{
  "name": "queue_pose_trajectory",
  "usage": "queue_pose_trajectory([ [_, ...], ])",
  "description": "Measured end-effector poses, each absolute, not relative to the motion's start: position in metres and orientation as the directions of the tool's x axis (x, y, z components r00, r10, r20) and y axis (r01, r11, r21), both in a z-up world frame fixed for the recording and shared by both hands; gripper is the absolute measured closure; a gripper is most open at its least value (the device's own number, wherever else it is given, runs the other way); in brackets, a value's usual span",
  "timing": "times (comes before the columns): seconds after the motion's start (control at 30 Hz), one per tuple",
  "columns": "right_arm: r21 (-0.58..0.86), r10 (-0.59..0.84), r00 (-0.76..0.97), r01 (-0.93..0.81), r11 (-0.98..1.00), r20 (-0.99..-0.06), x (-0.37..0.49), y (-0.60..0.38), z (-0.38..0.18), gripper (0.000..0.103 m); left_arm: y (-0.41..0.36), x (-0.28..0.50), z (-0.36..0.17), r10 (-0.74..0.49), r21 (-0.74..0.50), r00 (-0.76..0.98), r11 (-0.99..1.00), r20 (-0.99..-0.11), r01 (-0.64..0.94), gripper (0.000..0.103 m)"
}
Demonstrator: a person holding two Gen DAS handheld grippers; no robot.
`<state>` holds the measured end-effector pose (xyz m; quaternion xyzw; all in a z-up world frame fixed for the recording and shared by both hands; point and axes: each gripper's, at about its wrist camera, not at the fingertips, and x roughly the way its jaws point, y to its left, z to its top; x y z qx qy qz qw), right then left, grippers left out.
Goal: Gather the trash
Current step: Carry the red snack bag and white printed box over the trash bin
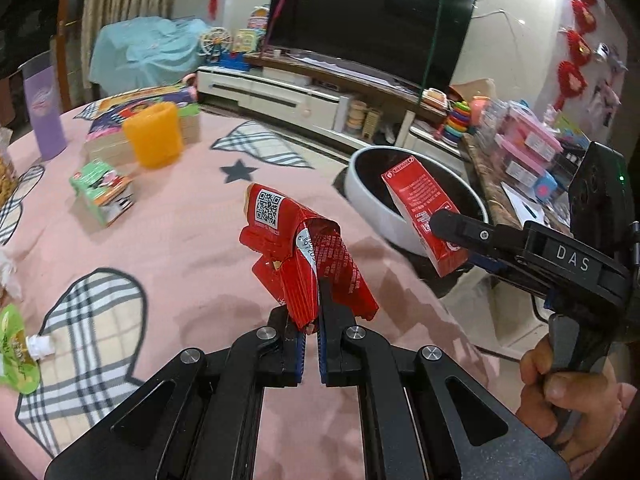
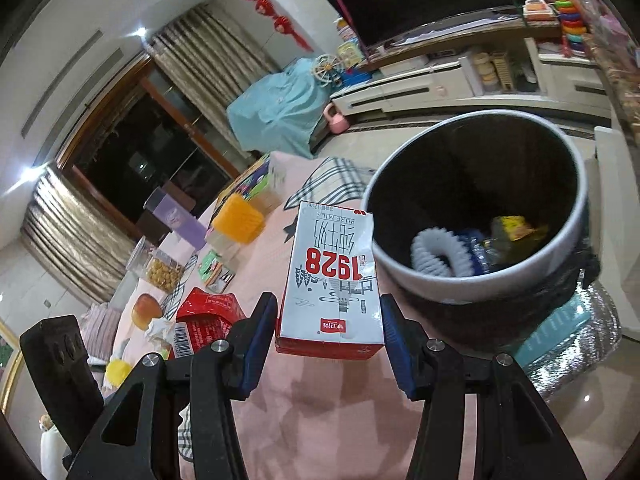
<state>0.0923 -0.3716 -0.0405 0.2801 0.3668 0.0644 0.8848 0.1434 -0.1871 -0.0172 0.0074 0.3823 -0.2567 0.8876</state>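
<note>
Carton [image 2: 330,280] boxy, wrapper [image 1: 304,256] crumpled, foil-like

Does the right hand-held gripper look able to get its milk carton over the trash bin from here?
Probably yes. The right hand-held gripper grips the milk carton beside the bin, whose mouth is open, with nothing between them.

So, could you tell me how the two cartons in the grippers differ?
The left gripper is shut on a crushed carton, folded and all red; the right gripper holds a milk carton that keeps its box shape and has a white printed face. The crushed carton is pinched thin, the milk carton spans wide-set fingers. Both are red-sided.
</note>
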Motion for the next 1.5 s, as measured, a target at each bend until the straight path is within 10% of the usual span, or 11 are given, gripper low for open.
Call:
queue_pose_trajectory([
  [1.5, 0.422, 0.143, 0.72, 0.224, 0.879, -0.679, 0.118, -0.475, -0.039, 0.05, -0.325, 0.196, -0.004, -0.485, -0.105, 0.509, 0.789, -0.711, 0.606, 0.099],
])
